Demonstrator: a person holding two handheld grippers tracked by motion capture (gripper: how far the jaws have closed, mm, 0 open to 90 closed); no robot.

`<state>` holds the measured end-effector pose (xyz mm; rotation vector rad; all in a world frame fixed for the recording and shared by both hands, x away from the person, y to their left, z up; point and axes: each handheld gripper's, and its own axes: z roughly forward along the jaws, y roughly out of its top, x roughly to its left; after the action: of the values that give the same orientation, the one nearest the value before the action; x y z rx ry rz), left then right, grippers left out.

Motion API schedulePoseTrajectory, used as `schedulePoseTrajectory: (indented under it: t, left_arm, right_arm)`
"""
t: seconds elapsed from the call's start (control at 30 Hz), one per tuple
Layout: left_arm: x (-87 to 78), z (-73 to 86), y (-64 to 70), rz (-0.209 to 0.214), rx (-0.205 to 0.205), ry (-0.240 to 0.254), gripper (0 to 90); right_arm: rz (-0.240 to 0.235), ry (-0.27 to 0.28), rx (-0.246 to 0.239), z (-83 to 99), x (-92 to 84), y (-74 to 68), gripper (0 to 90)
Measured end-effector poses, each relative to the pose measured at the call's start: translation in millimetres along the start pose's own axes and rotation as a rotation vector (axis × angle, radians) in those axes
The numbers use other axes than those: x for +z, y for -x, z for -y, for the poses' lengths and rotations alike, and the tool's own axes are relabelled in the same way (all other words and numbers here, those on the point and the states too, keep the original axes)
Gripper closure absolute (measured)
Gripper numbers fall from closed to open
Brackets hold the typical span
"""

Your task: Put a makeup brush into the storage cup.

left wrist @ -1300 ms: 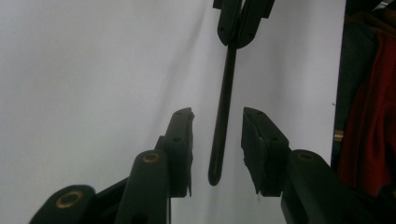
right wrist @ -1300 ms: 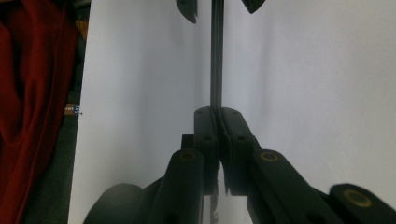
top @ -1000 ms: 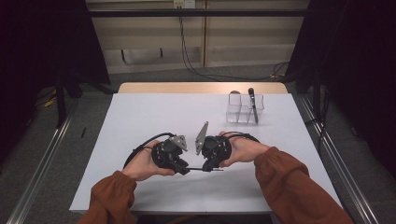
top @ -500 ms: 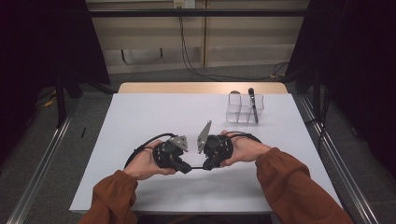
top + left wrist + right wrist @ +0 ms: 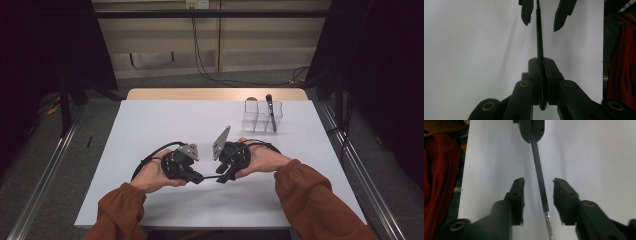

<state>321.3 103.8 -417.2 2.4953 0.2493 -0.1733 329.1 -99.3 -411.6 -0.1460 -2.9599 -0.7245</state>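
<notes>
High view: left gripper [image 5: 196, 176] fingers pinch pen [image 5: 210, 177]; right gripper [image 5: 223, 176] fingers just spreading around it, mid-table [image 5: 150, 125].

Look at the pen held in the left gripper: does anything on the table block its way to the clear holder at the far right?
Nothing visible does. The left gripper clamps the pen; bare table lies between it and the clear holder.

Left gripper [image 5: 196, 177]: jaws clamped together, pointing toward 3 o'clock, hand low at the table.
Right gripper [image 5: 220, 178]: jaws parted, having just been opening, pointing toward 9 o'clock.
Forearms: both entering from 6 o'clock, grippers tip to tip.
</notes>
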Motion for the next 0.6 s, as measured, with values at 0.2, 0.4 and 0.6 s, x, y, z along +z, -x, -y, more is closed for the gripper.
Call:
schedulePoseTrajectory:
  t: [0.2,0.4,0.6]
  left_arm:
    - [-3.9,4.0,-0.9,-0.002,-0.007,0.008,85.5]
    - [-8.7,8.7,-0.1,0.003,-0.02,0.028,85.5]
    - [-12.2,18.5,-1.0,-0.011,-0.042,0.031,85.5]
  right_arm:
    - [0.044,0.04,0.025,10.4,-4.7,0.9,42.1]
    - [0.077,0.088,0.067,21.7,-10.5,5.3,30.5]
    - [0.095,0.114,0.102,32.9,-13.7,5.3,21.5]
